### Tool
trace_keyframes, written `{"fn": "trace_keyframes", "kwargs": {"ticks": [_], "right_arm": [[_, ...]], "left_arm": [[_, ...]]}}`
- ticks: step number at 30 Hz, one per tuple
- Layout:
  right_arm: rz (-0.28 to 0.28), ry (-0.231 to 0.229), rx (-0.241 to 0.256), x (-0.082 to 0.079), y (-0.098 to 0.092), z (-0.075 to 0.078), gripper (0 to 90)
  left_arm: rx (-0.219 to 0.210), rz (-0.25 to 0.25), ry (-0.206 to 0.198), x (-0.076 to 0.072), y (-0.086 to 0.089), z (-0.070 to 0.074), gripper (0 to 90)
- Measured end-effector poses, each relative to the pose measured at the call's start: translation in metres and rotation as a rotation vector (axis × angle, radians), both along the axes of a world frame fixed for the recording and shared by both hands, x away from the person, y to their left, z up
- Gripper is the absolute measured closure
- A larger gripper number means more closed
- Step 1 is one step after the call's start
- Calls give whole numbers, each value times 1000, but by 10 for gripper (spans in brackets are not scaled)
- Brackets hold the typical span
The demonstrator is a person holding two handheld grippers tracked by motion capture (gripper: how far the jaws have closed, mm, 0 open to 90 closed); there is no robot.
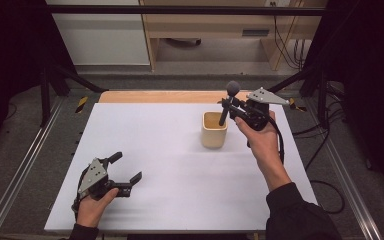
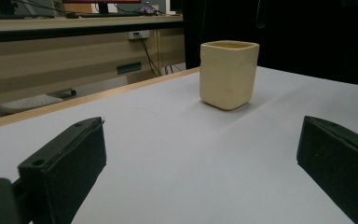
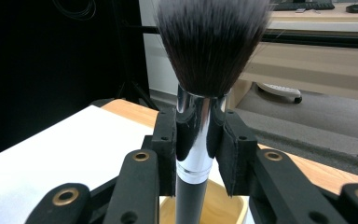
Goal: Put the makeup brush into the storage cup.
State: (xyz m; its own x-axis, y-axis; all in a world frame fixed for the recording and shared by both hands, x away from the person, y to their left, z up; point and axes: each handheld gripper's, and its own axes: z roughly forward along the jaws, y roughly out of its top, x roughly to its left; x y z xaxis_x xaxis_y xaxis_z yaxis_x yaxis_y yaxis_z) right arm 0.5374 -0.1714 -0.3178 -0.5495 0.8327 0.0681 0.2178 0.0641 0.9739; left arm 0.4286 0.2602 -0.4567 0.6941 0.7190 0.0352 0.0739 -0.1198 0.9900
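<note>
The right tongs (image 3: pixel 199 154) clench a makeup brush (image 3: pixel 204 84) by its silver ferrule, seen close in the right gripper view, handle end over the cream cup (image 1: pixel 214 129), while the left tongs (image 1: pixel 128 169) rest released on the table (image 1: pixel 180 190), well apart from that cup.

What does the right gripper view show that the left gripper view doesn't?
The right gripper view shows a makeup brush up close: dark bristles above a shiny metal collar, clamped between the right gripper's jaws, its handle running down toward the cup's mouth. The left gripper view shows the left gripper with jaws wide apart and nothing between them, low over the white table, and the cup's whole outer side. Both share the cream cup, the table's wooden edge and a desk behind.
</note>
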Motion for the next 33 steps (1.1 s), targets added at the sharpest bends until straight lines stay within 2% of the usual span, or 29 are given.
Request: {"fn": "trace_keyframes", "kwargs": {"ticks": [13,33], "right_arm": [[-14,-4,-6,3,2,-2,705],[-27,-11,-35,7,7,-8,705]], "left_arm": [[3,-1,0,-1,-1,0,11],[-4,-9,-21,-2,-4,1,10]]}}
